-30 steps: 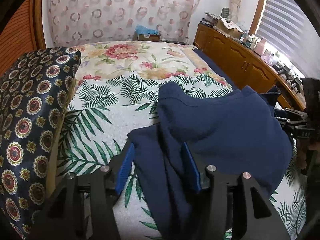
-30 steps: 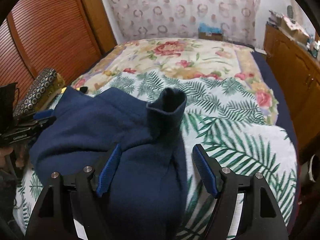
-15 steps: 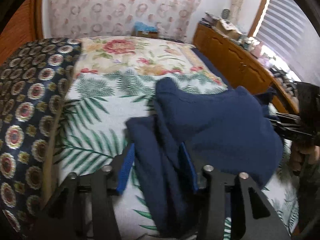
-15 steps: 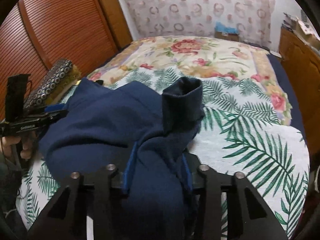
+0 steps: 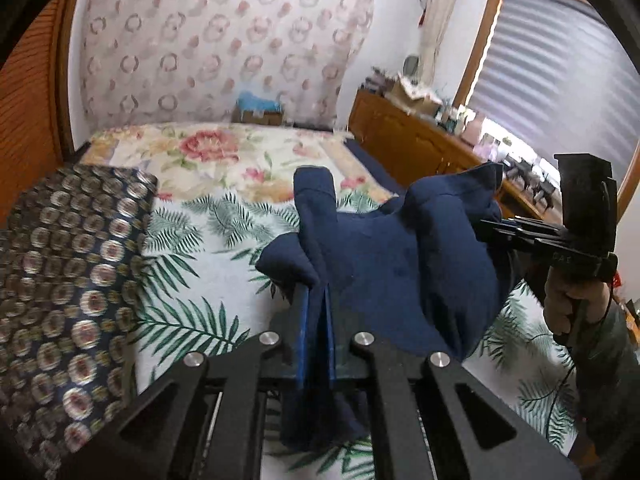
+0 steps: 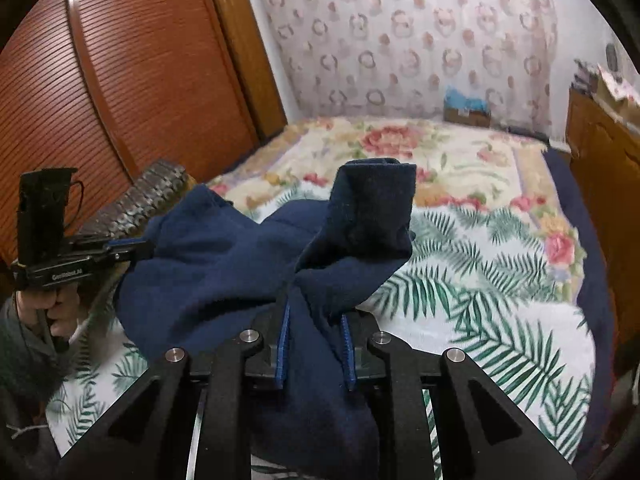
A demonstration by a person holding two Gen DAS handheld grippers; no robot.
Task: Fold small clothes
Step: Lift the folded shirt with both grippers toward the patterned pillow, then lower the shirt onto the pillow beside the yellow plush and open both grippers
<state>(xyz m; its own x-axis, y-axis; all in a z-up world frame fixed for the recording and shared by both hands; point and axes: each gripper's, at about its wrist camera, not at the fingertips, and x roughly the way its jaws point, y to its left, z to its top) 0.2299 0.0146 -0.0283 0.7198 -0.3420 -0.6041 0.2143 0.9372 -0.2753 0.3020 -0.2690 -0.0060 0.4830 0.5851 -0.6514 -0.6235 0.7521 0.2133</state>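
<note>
- And the grips are on! A second ago both sets of fingers stood wide either side of the cloth; now the left gripper (image 5: 316, 320) has its blue pads pressed almost together on a thin fold, and the navy garment (image 5: 400, 264) has come up off the bed (image 5: 224, 272).
- Over on the other side, the right gripper (image 6: 314, 344) has narrowed too, its fingers (image 6: 283, 344) clamped on a thicker bunch of the same navy garment (image 6: 224, 264), with cloth filling the whole gap between the pads.
- Where's the garment? Slung between the two grippers, sagging in the middle, above the palm-leaf bedspread (image 6: 480, 292); whether the low belly of it touches the bed I can't tell.
- A cuffed sleeve end (image 6: 372, 204) stands upright just beyond the right fingers, and what looks like the same tube pokes up past the left fingers in the left view.
- Here's the relation that matters: the garment's long axis runs side to side, from one gripper straight across to the other, so each grip sits at one end of the span. Neither hand is nearer; they share it.
- My read: this is the lift-and-spread step, early in the fold. The next move likely calls for pulling the two ends apart to flatten the sag, then laying it down.
- The patterned cushion (image 5: 68, 280) sits close on the left, worth steering clear of.
</note>
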